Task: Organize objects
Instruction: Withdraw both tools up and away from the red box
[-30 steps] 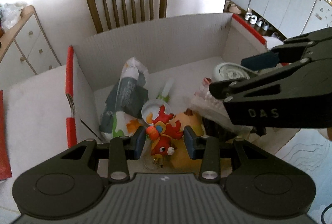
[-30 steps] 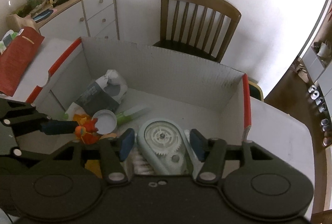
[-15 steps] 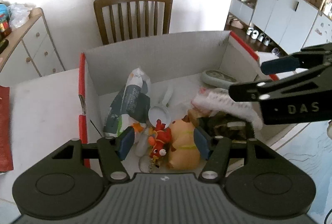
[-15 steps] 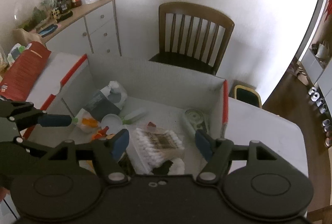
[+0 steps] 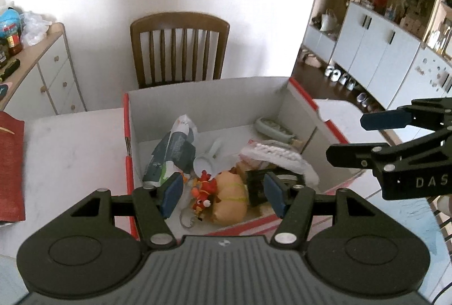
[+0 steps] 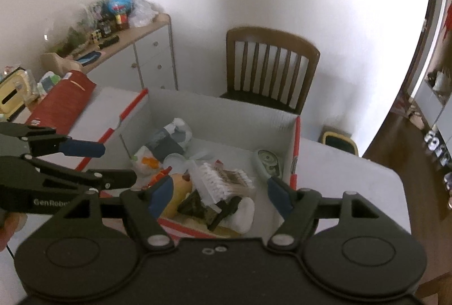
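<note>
On a white table (image 5: 70,141) stands an open cardboard box (image 5: 209,104) with red-edged flaps; a wooden chair (image 5: 180,47) is at its 12 o'clock, a white sideboard (image 5: 53,73) at 10 o'clock, white cupboards (image 5: 375,50) at 2 o'clock, and a red bag (image 5: 10,166) lies on the table at 9 o'clock. Box contents: a grey-green packet (image 5: 172,155) at the left, a white scoop (image 5: 207,159) mid-floor, a red toy (image 5: 203,190) touching a yellow plush (image 5: 230,196) at the near wall, a pack of cotton swabs (image 6: 223,182) to the right, and a grey geared case (image 6: 268,162) in the far right corner. Left gripper (image 5: 221,194): fingers spread wide, holding nothing, raised above the toy and plush. Right gripper (image 6: 220,193): fingers likewise wide and empty, above the swabs, the case at 1 o'clock beyond its right finger.
</note>
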Demonstrator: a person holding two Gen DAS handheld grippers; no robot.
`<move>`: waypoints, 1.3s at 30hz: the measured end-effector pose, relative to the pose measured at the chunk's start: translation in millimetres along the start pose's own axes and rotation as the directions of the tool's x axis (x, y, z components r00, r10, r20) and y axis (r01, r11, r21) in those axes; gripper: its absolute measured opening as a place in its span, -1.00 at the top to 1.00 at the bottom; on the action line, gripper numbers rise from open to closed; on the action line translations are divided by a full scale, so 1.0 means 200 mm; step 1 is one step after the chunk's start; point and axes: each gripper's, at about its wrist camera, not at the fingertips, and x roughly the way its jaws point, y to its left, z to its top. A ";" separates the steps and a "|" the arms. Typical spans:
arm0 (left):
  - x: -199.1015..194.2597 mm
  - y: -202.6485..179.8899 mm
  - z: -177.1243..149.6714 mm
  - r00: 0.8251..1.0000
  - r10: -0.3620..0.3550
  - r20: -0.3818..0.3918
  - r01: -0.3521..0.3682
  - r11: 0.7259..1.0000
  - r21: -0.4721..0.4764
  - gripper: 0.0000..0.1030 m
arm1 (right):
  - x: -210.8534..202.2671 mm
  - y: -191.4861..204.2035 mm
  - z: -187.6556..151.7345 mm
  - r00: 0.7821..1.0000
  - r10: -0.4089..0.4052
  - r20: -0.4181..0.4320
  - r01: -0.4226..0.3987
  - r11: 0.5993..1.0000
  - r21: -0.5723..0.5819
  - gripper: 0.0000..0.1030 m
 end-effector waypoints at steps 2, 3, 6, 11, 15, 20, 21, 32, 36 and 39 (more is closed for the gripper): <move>-0.05 -0.01 -0.01 1.000 -0.005 0.014 0.005 1.000 -0.003 -0.20 | -0.04 0.00 -0.02 1.000 0.003 0.017 -0.003 1.000 0.000 -0.46; -0.07 -0.02 -0.01 1.000 -0.004 0.019 0.004 1.000 -0.005 -0.20 | -0.06 0.00 -0.02 1.000 0.006 0.022 -0.006 1.000 0.002 -0.46; -0.13 -0.03 -0.03 1.000 -0.007 0.028 0.007 1.000 -0.012 -0.20 | -0.11 0.02 -0.05 0.999 0.012 0.039 -0.012 1.000 0.001 -0.49; -0.24 -0.06 -0.08 0.997 0.014 0.069 -0.014 1.000 0.000 -0.31 | -0.20 0.05 -0.10 0.996 0.031 0.079 -0.031 1.000 -0.002 -0.55; -0.32 -0.07 -0.11 0.996 0.003 0.090 -0.002 1.000 -0.018 -0.38 | -0.27 0.08 -0.15 0.992 0.047 0.113 -0.045 0.999 -0.021 -0.64; -0.38 -0.09 -0.15 0.994 0.002 0.112 0.002 1.000 -0.028 -0.51 | -0.34 0.10 -0.21 0.988 0.061 0.143 -0.059 0.998 -0.017 -0.75; -0.39 -0.09 -0.16 0.994 0.000 0.113 0.003 1.000 -0.027 -0.52 | -0.35 0.10 -0.22 0.987 0.059 0.150 -0.057 0.998 -0.018 -0.79; -0.45 -0.16 -0.26 0.993 0.017 0.115 -0.016 1.000 -0.008 -0.74 | -0.45 0.08 -0.32 0.981 0.018 0.194 -0.022 1.000 0.018 -1.00; -0.47 -0.17 -0.29 0.994 0.021 0.110 -0.020 1.000 -0.015 -1.00 | -0.47 0.09 -0.35 0.978 0.000 0.208 -0.007 1.000 0.029 -1.00; -0.48 -0.18 -0.32 0.993 0.025 0.116 -0.023 1.000 -0.014 -1.00 | -0.48 0.11 -0.37 0.975 -0.005 0.220 -0.002 1.000 0.031 -1.00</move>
